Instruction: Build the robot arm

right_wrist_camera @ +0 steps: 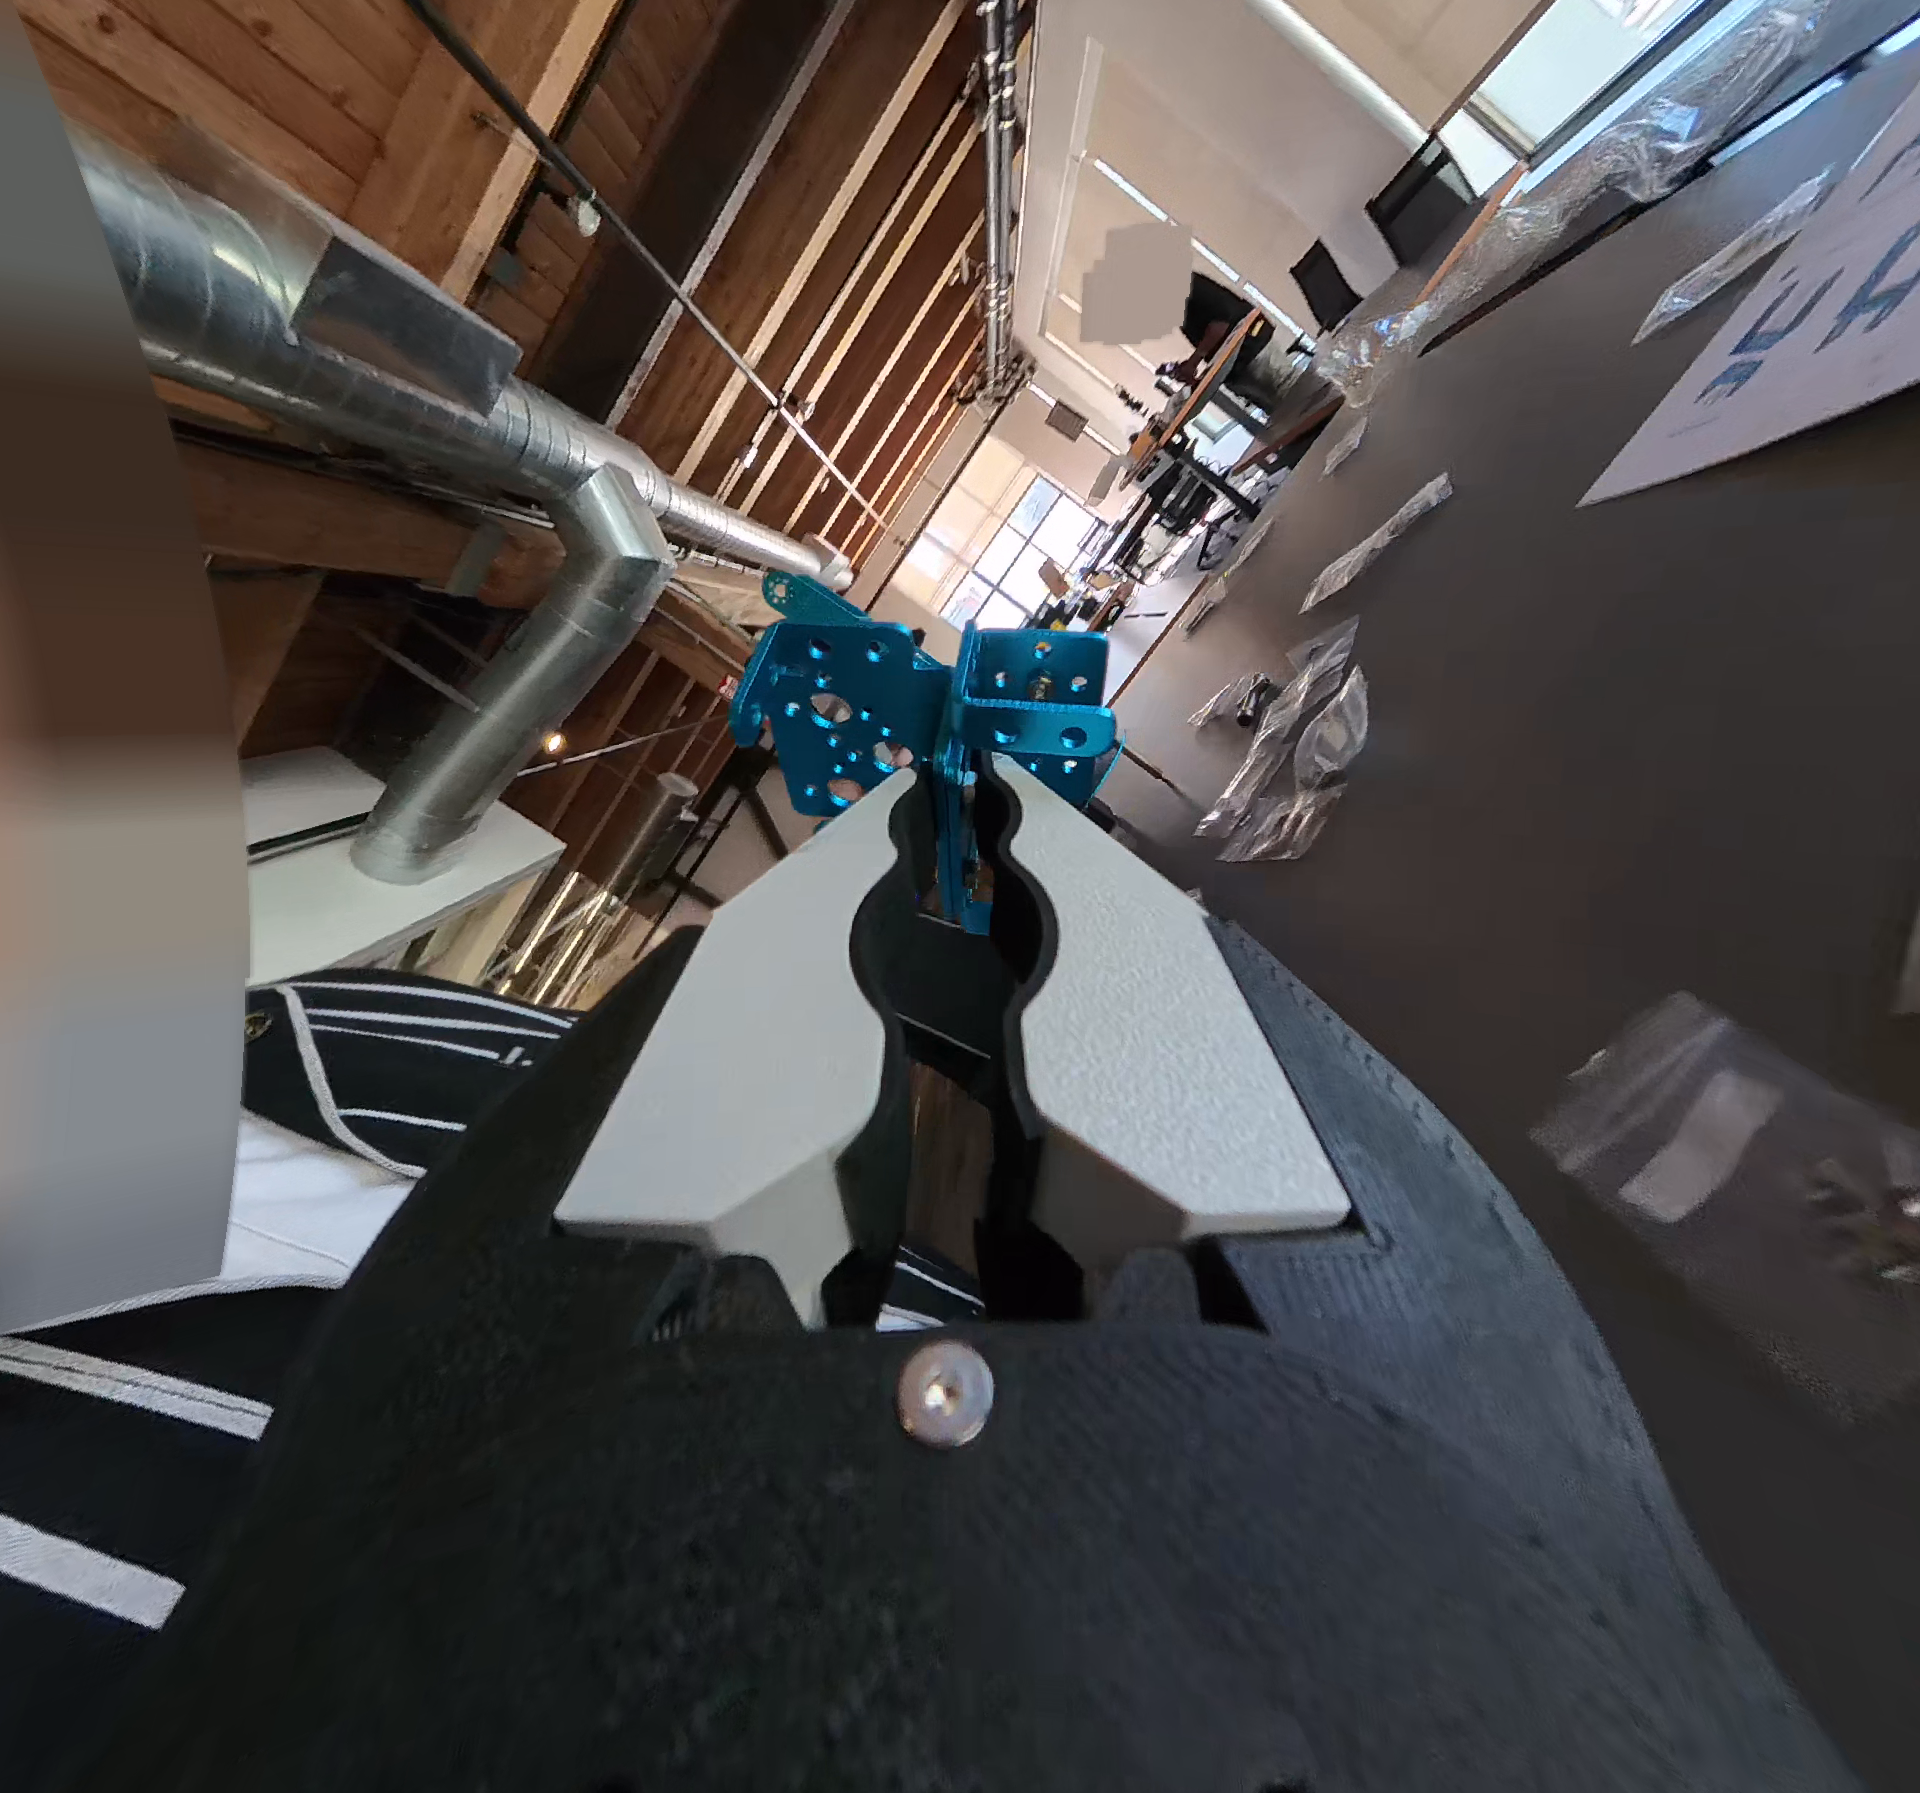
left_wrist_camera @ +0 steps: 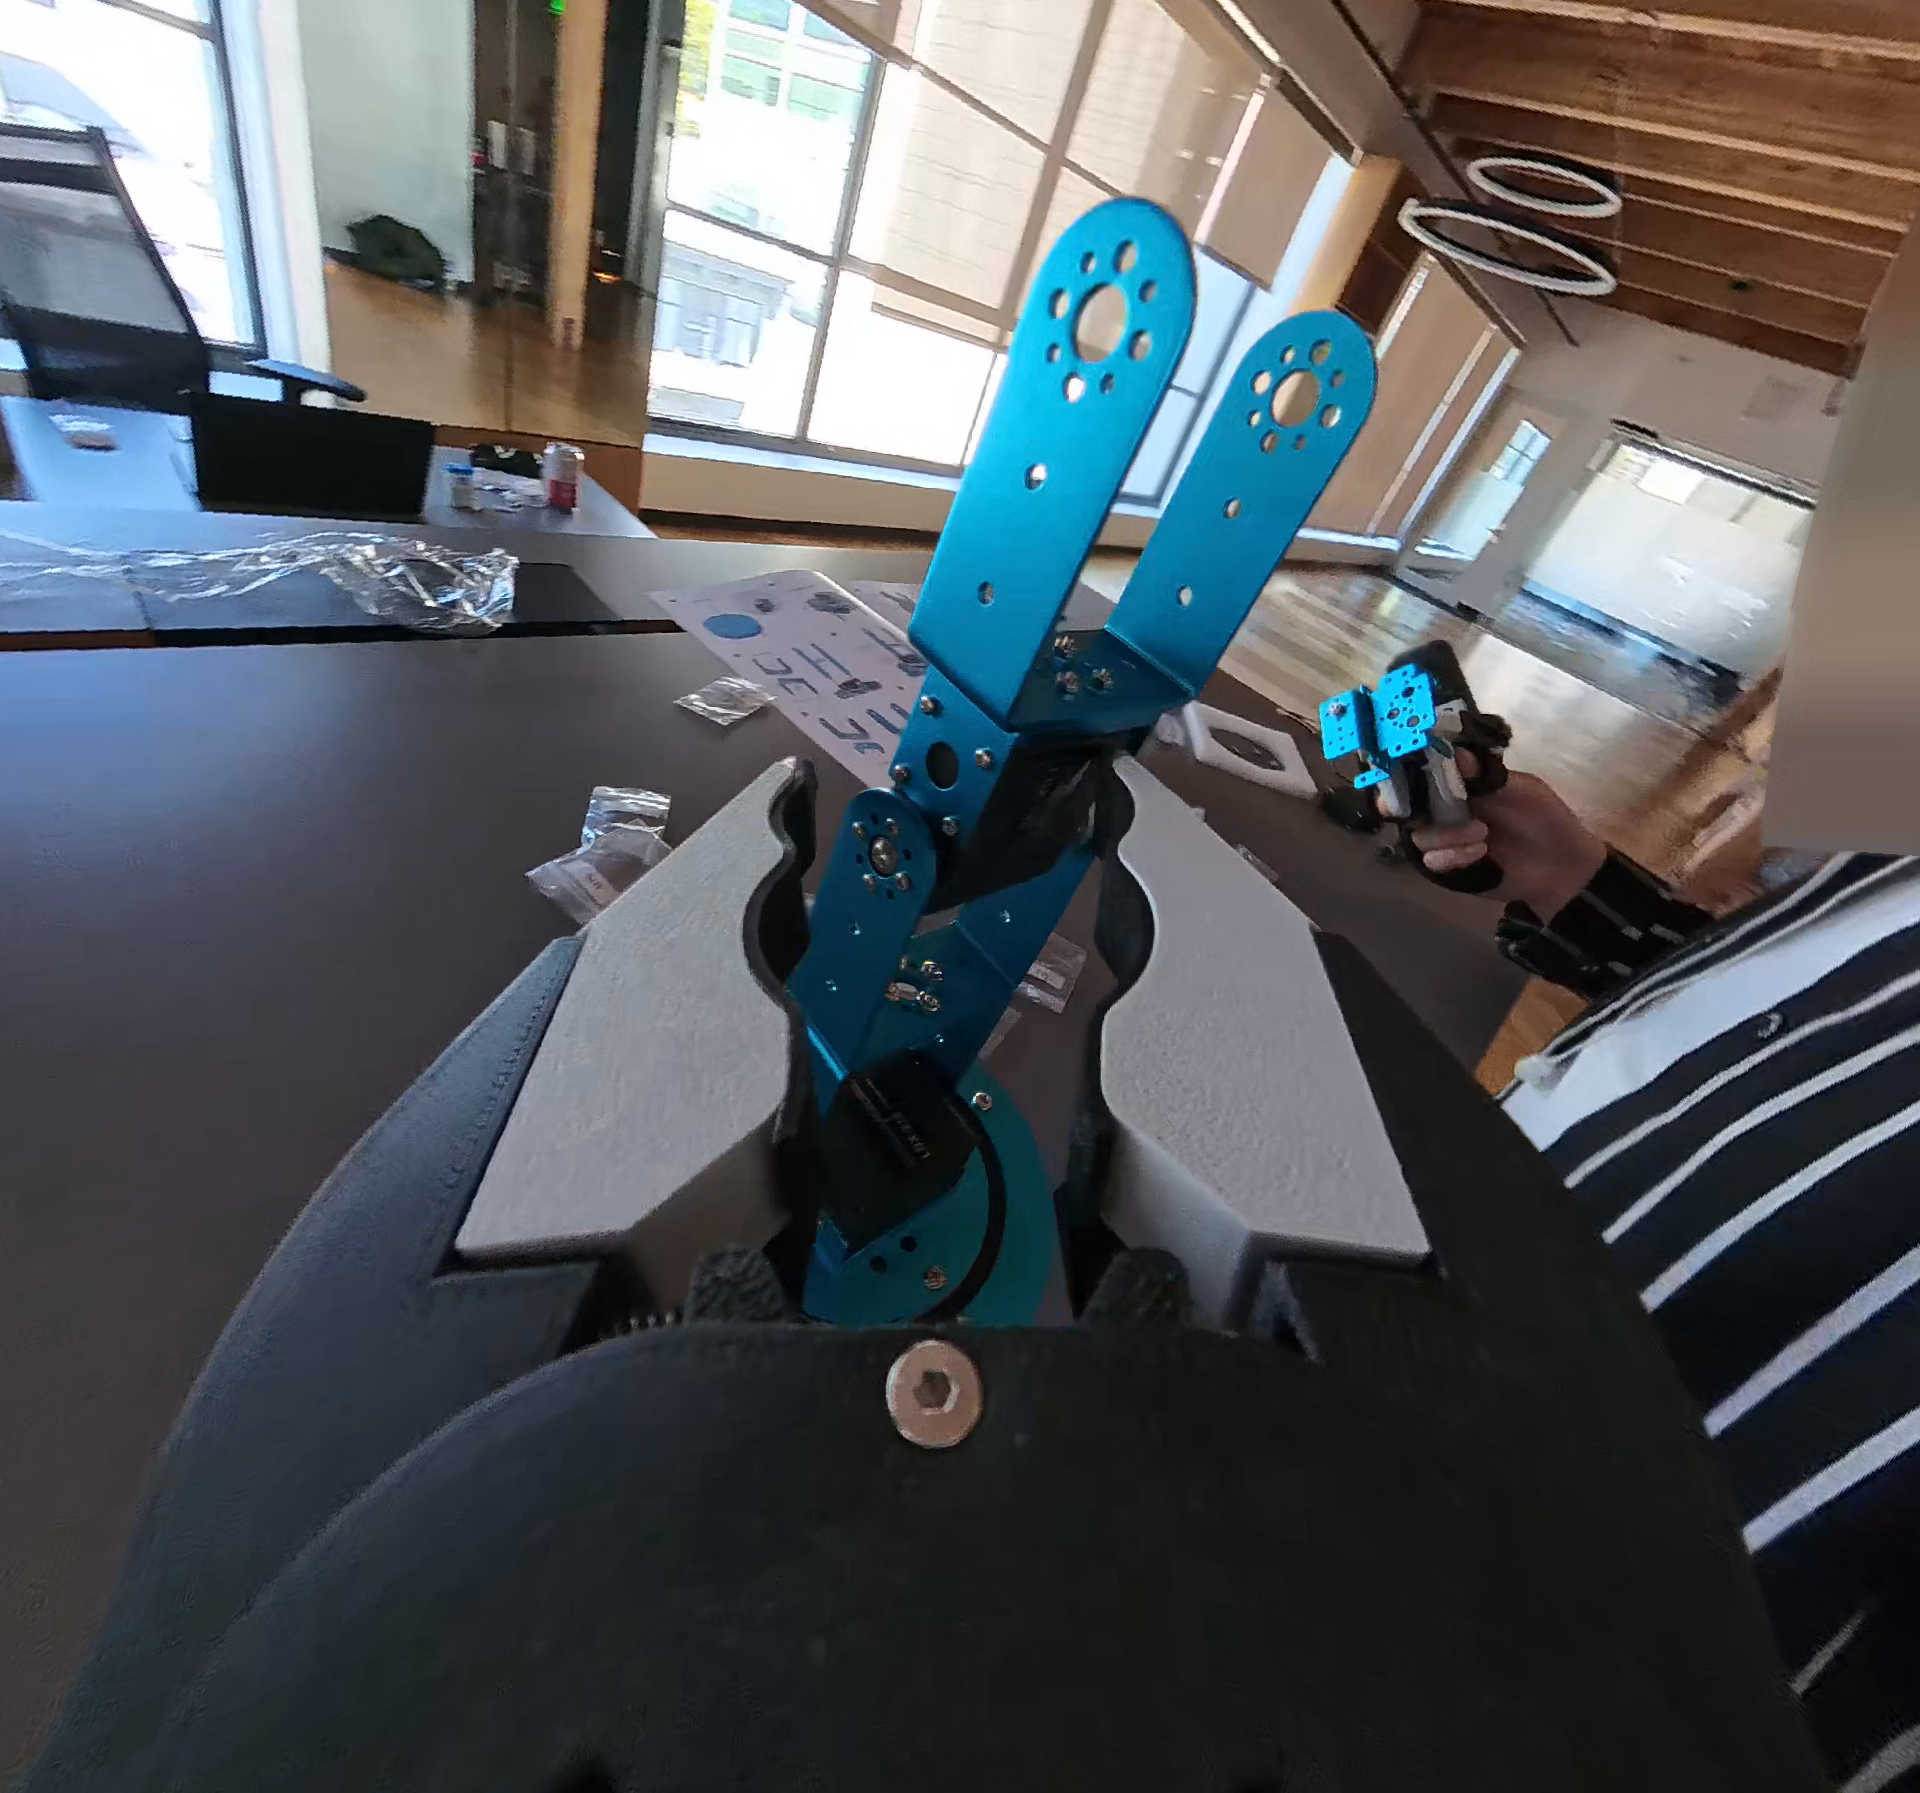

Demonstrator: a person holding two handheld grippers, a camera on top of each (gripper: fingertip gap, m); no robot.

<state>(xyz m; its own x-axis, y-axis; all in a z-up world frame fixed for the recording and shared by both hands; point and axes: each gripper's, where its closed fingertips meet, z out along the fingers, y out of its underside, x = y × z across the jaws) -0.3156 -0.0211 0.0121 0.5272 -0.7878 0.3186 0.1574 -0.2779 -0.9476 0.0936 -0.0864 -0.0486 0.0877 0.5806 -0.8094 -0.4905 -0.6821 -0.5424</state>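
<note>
Two grippers, each clamped on a blue metal part.

Left gripper (left_wrist_camera: pixel 961 787): both white fingers (left_wrist_camera: pixel 665 995) closed narrow against one blue bracket assembly (left_wrist_camera: pixel 997 704), lifted clear of the dark table (left_wrist_camera: pixel 260 860). Count on it: two long perforated arms with rounded ends side by side at the far end, two black servo blocks lower down, one round blue base plate near the finger roots. Long axis runs out along the fingers and leans up and right, rounded ends pointing at the windows.

Right gripper (right_wrist_camera: pixel 961 777): fingertips pinched nearly together on one smaller blue bracket cluster (right_wrist_camera: pixel 914 704). It is held by a thin edge, the bulk sticking out past the tips. It's compact, so I can't call a long axis. In the left wrist view the same cluster (left_wrist_camera: pixel 1387 720) sits well right of the assembly, apart from it.

Table: one white printed sheet (left_wrist_camera: pixel 800 663), at least seven small clear bags (right_wrist_camera: pixel 1299 767), exact count unclear.
</note>
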